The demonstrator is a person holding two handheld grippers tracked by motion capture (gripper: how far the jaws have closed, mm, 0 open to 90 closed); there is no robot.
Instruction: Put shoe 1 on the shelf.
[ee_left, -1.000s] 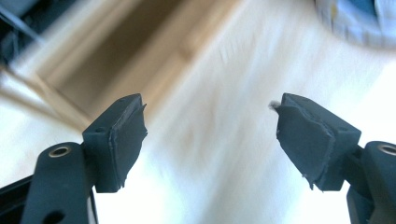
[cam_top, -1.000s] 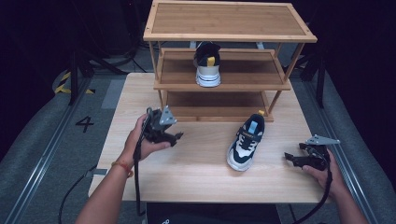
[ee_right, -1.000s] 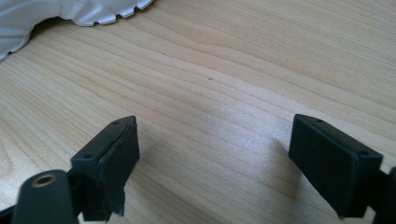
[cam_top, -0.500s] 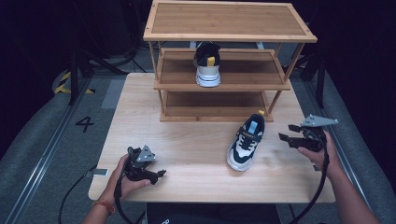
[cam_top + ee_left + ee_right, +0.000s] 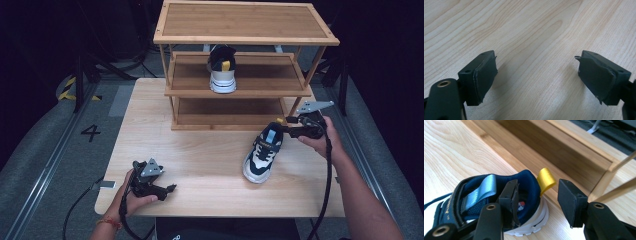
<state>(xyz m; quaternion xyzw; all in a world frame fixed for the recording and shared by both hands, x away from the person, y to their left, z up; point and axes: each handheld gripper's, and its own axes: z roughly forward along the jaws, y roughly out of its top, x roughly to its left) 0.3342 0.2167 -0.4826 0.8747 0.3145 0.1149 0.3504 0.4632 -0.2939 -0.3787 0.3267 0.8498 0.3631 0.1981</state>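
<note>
A navy, white and black sneaker (image 5: 263,152) with a yellow heel loop lies on the table, toe toward me. My right gripper (image 5: 287,127) is at its heel. In the right gripper view one jaw sits inside the shoe's (image 5: 474,192) collar and the other stands behind the heel with a gap, the yellow loop (image 5: 545,180) between them. The right gripper's (image 5: 537,188) jaws have just been closing and do not pinch the heel. My left gripper (image 5: 167,192) rests low at the table's front left, its jaws having just opened further. The left gripper (image 5: 536,57) is open over bare wood.
A three-tier bamboo rack (image 5: 245,37) stands at the back of the wooden table (image 5: 200,150). A matching sneaker (image 5: 221,70) sits on its middle shelf, heel toward me. The rack's right legs stand close behind my right hand.
The left hand dropped from mid-table to the front left edge and stayed there. The right hand rose and moved in to the sneaker's heel, its jaws narrowing around it.
</note>
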